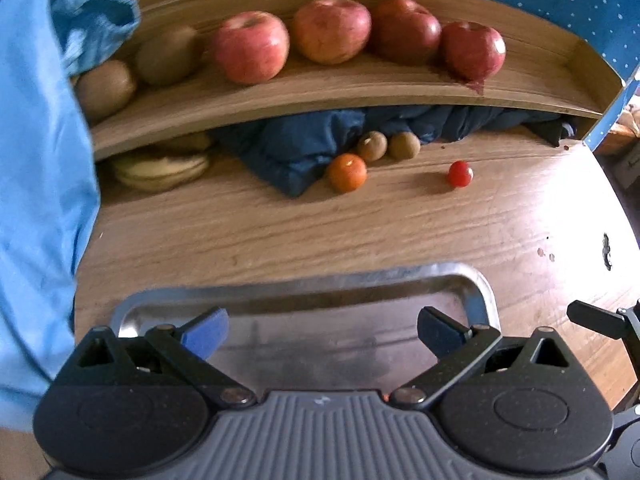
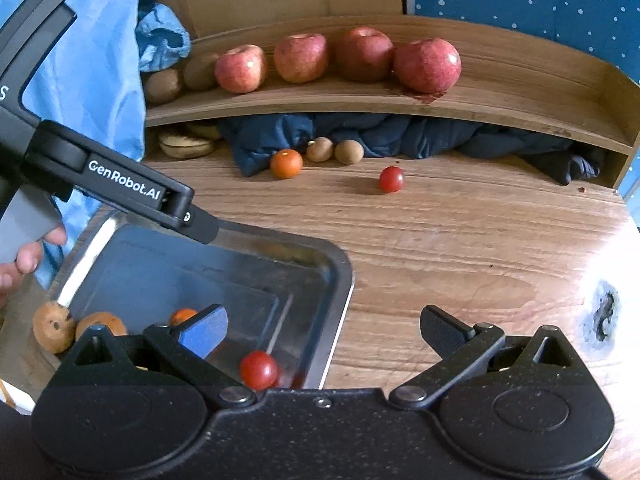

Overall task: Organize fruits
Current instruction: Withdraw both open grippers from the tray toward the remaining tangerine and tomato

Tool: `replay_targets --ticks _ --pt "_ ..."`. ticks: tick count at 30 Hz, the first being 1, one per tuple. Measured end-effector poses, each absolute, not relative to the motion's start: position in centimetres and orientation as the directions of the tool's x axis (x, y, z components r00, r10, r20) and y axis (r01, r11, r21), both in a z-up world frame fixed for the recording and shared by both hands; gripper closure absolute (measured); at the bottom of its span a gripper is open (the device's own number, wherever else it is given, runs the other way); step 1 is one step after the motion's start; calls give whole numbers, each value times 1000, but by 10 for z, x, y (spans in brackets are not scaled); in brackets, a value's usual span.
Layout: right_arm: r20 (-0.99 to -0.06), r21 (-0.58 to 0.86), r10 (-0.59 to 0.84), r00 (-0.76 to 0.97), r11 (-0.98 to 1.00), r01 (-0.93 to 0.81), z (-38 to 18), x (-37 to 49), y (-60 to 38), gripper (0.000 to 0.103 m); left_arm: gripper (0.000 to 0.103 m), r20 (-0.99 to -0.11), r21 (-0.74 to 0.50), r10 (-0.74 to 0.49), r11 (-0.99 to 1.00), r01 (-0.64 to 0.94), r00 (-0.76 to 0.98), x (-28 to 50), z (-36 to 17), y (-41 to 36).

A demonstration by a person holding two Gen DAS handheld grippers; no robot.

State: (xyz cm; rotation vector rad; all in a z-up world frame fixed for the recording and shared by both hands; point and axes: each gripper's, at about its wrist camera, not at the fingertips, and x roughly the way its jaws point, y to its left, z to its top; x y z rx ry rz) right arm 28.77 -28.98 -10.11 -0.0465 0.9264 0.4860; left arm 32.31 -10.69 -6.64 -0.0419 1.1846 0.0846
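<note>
1. Left gripper (image 1: 322, 330) spread wide over tray (image 1: 478, 294), pinching nothing; right gripper (image 2: 324, 332) likewise spread, empty, straddling the tray's right rim.
2. In tray: cherry tomato (image 2: 259, 369) near the front right corner; orange fruit (image 2: 182, 315) partly hidden behind the blue pad; two brownish fruits (image 2: 52, 326) at the left edge, inside or outside hard to tell.
3. Farther on table (image 1: 400, 224): orange tomato (image 1: 347, 172), second cherry tomato (image 1: 459, 174) well apart to its right.
4. Behind: two kiwis (image 1: 388, 146) side by side against dark cloth (image 1: 296, 148) under shelf (image 1: 320, 94).
5. On shelf: four apples (image 1: 251, 46) in a row; two kiwis (image 1: 136, 70) at left, beside blue sleeve (image 1: 36, 160).
</note>
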Motion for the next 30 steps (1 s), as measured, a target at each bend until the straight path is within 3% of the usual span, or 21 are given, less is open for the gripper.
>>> replay_targets --ticks 30 --pt "-784 -12 249 569 910 -415 -123 404 -277 1 1 -922 -85 -56 995 -58 382 408 -98 -111"
